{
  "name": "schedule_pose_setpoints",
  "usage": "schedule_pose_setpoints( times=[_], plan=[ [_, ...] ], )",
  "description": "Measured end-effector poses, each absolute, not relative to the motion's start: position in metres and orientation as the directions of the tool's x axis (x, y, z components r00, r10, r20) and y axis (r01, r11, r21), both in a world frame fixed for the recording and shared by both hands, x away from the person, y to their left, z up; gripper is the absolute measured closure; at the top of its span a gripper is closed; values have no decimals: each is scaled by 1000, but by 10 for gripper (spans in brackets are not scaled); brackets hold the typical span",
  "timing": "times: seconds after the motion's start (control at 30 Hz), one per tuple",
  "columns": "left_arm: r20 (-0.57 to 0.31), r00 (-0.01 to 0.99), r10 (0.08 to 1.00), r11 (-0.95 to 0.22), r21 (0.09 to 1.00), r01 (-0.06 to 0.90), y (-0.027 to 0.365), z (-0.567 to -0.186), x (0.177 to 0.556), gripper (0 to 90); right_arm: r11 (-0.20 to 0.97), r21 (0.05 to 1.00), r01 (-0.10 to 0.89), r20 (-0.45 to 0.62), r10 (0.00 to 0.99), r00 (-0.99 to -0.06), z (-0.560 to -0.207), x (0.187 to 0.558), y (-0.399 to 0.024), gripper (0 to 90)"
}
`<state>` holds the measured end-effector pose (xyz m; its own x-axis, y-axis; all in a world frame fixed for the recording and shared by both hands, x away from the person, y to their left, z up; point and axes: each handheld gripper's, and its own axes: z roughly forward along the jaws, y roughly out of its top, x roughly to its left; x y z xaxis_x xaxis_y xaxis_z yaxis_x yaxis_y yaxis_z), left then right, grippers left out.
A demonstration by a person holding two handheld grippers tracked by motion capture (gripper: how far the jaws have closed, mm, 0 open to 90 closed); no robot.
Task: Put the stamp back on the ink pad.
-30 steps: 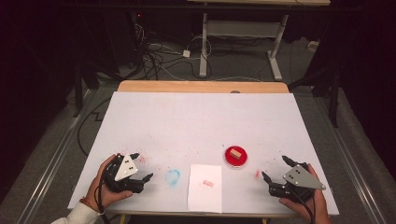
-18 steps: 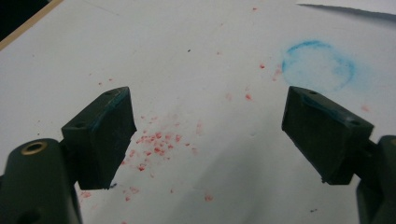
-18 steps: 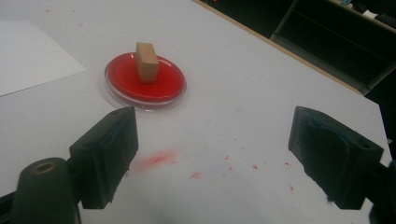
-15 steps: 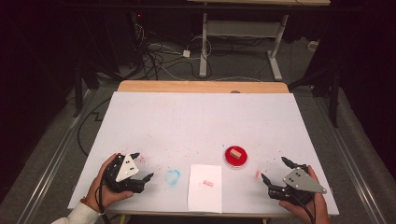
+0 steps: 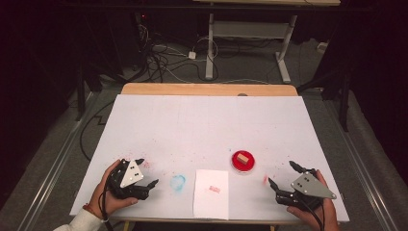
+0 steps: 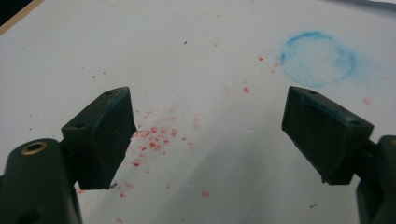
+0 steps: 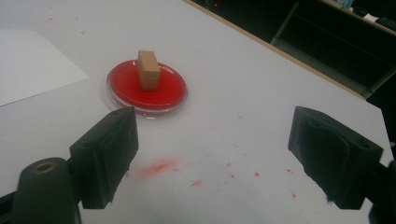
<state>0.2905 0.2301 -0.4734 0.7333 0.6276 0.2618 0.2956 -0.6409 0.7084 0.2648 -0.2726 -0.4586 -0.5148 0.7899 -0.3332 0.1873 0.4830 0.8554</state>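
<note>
Right gripper view shows the right gripper [image 7: 212, 154], jaws apart, facing the wooden stamp [image 7: 148, 69] on the red ink pad [image 7: 173, 88]; the likely next move is closing on it. The left gripper [image 5: 146, 172] waits with jaws apart.

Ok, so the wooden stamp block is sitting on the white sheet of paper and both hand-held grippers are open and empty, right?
Not quite. The wooden stamp block stands on the red ink pad, not on the white sheet of paper, which lies beside the pad; the right gripper view shows it clearly. The rest holds: the left hand-held gripper and the right hand-held gripper are both open and empty.
</note>
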Motion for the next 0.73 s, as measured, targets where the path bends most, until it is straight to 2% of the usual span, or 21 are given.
schedule_pose_setpoints(
  times=[0.73],
  plan=[
    [260,703,662,-623,712,324,235,-474,293,167,482,858,178,-340,791,-508,-458,269,-271,172]
  ],
)
